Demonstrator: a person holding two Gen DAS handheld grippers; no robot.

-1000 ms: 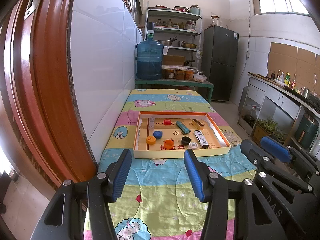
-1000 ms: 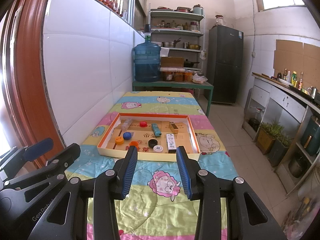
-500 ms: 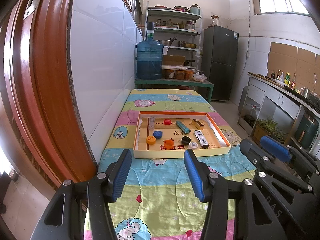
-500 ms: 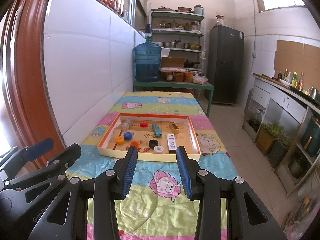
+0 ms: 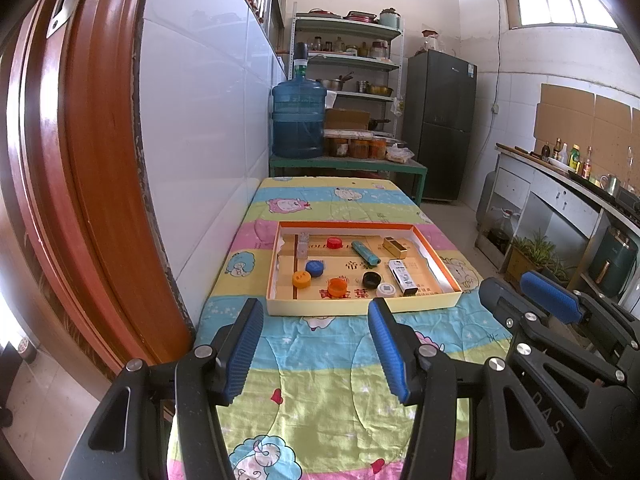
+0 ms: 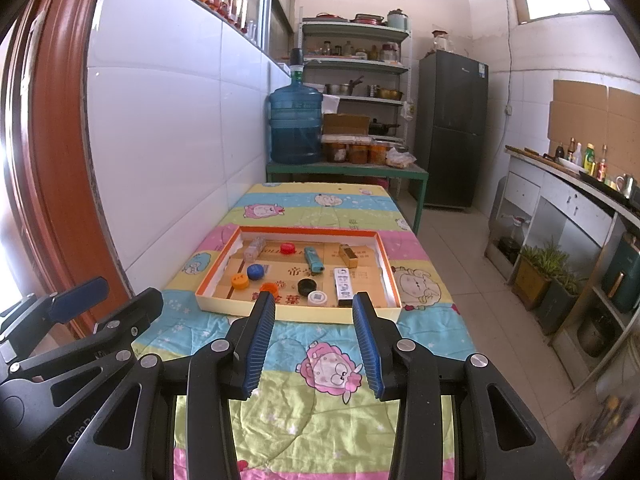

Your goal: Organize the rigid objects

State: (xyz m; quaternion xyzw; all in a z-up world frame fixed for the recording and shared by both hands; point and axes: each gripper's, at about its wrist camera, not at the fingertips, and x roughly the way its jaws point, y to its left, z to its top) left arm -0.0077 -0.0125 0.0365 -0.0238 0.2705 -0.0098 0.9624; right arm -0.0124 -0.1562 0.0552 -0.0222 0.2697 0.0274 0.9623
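Note:
A shallow cardboard tray (image 5: 362,305) (image 6: 296,312) with an orange inner rim lies on the cartoon-print tablecloth. Inside it are several bottle caps, among them a red cap (image 5: 334,242) (image 6: 287,247), a blue cap (image 5: 314,267) (image 6: 255,271) and a black cap (image 5: 371,278) (image 6: 306,285). A teal lighter (image 5: 365,253) (image 6: 313,259), a gold box (image 5: 395,246) (image 6: 348,255) and a white box (image 5: 403,276) (image 6: 343,285) lie there too. My left gripper (image 5: 316,320) and my right gripper (image 6: 314,312) hover side by side short of the tray's near wall, both open and empty.
A white tiled wall and a red-brown door frame (image 5: 92,160) run along the table's left side. Beyond the table stand a green bench with a blue water jug (image 5: 297,120), shelves and a dark fridge (image 5: 440,124). A counter (image 6: 580,200) lines the right wall.

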